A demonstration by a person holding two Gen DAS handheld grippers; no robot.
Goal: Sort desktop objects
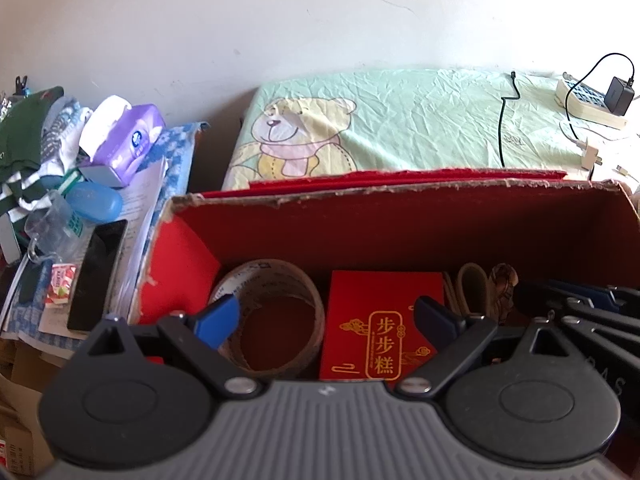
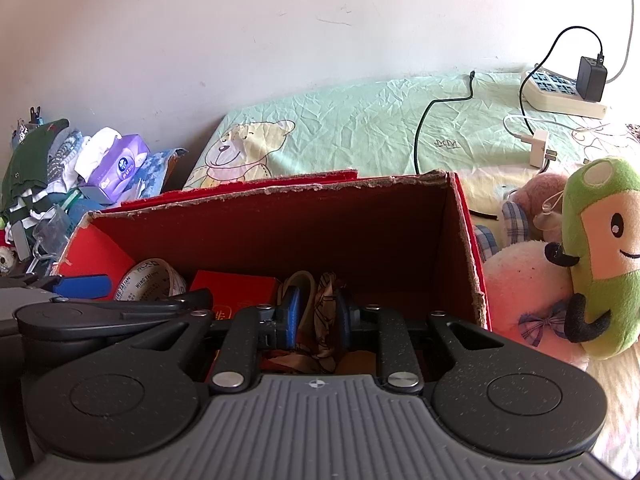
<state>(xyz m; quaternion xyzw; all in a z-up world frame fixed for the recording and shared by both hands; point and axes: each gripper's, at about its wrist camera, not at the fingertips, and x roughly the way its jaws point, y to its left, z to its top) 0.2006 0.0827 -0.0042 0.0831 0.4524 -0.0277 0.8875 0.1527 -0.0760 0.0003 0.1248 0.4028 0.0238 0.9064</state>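
Clutter pile: left of the box; green cloth, striped cloth, clear cup, papers heaped together.
Tissue pack: purple, on top of the pile, white tissue showing at its opening.
Blue case: oval, just in front of the tissue pack.
Black slab: flat and dark, lying on papers close to the box's left wall.
Box: red cardboard, open top, torn rim; stands at the near edge of a bed with a green bear-print sheet.
Tape roll: brown, inside the box at its left end, lying flat with its hole upward.
Red packet: inside the box, touching the right side of the tape roll; gold characters on its face.
Left hand-held gripper: over the box's near edge, blue pads wide apart, nothing between them; tape roll and packet lie below the gap.
Right hand-held gripper: inside the box's middle, pads drawn in on a patterned cloth; a tan strap sits just left of it.
Plush toys: right of the box, touching its wall; green doll leaning on a pink one.
Power strip: far right corner of the bed, black adapter plugged in, cables trailing across the sheet.
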